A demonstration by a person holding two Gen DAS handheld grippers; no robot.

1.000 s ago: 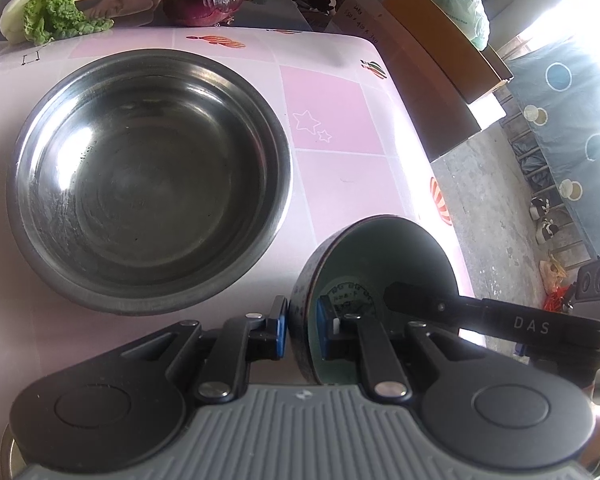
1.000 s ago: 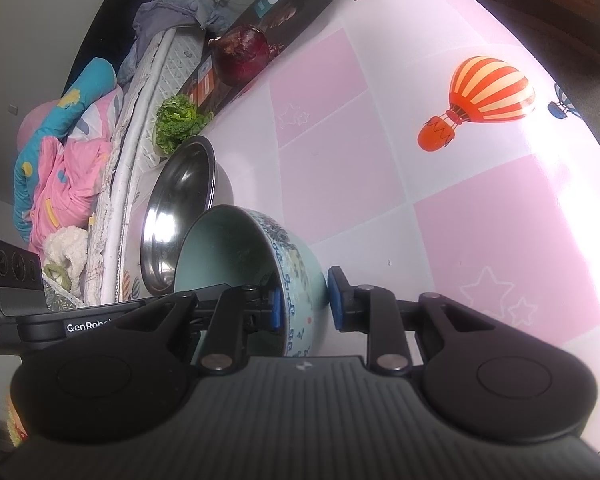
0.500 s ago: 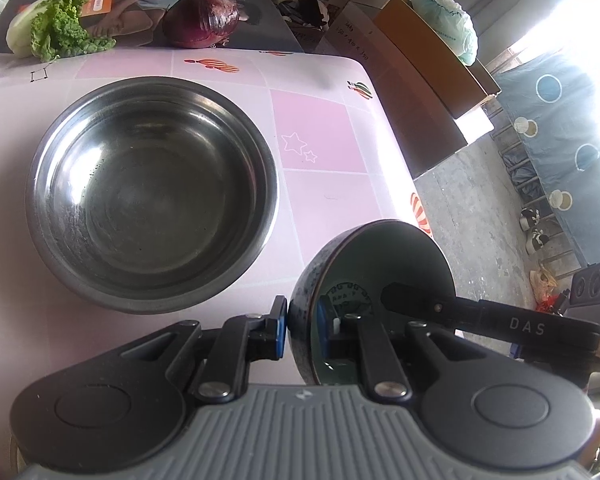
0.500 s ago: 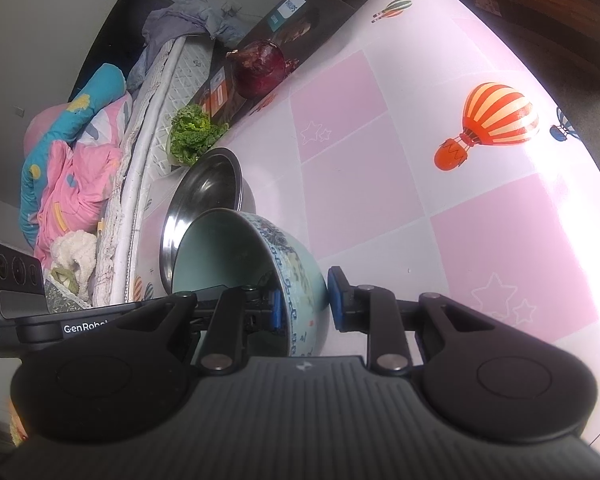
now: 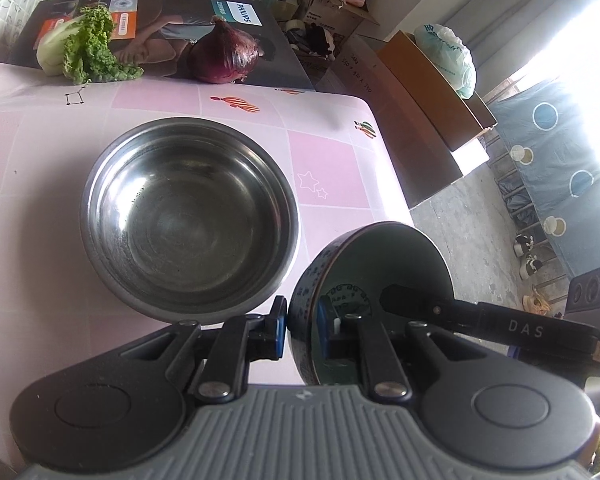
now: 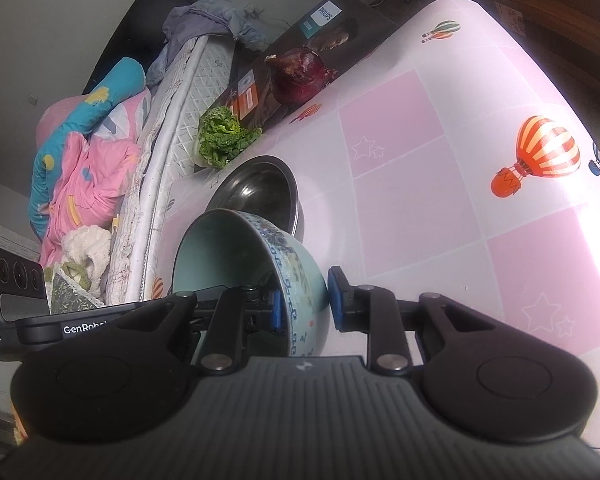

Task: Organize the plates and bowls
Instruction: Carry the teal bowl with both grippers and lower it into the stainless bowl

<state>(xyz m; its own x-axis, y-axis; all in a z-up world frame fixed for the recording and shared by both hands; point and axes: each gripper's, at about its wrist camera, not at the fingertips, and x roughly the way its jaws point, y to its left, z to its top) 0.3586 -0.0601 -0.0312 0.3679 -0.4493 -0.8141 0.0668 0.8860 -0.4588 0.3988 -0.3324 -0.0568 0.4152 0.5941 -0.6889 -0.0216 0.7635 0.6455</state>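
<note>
A pale green ceramic bowl (image 5: 380, 264) with a blue pattern is held on edge above the pink table, gripped from both sides. My left gripper (image 5: 302, 322) is shut on its rim, one pad outside, one inside. My right gripper (image 6: 304, 300) straddles the opposite rim of the bowl (image 6: 296, 272); its inner pad touches the wall, and a small gap shows at the outer pad. A large steel bowl (image 5: 190, 212) stands upright and empty on the table just beyond and left of the ceramic bowl; it also shows in the right wrist view (image 6: 260, 194).
A red onion (image 5: 224, 58) and a leafy green vegetable (image 5: 84, 50) lie on a printed box (image 5: 168, 28) at the table's far edge. The table (image 5: 328, 160) ends at the right; cardboard boxes (image 5: 432, 80) stand on the floor. A mattress with bedding (image 6: 100, 152) lies beyond.
Both grippers have risen and drawn back with the ceramic bowl between them; the steel bowl looks smaller and farther. The grips have not changed.
</note>
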